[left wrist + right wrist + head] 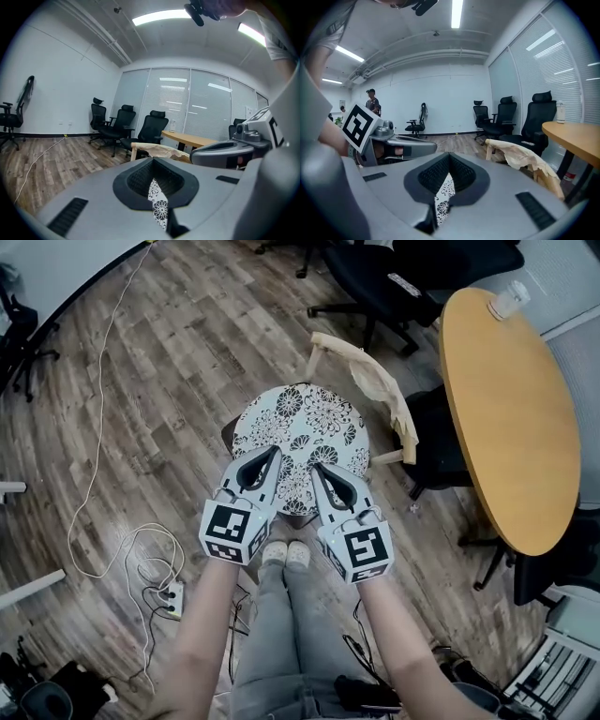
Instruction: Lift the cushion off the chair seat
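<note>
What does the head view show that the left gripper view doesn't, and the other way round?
Only the head view shows the whole round flowered cushion, the white cable on the floor and the person's shoes. Only the left gripper view shows the ceiling lights and the pipes under the ceiling. Both show the round wooden table, the black office chairs, the right tool and at least a bit of the cushion's flowers.
</note>
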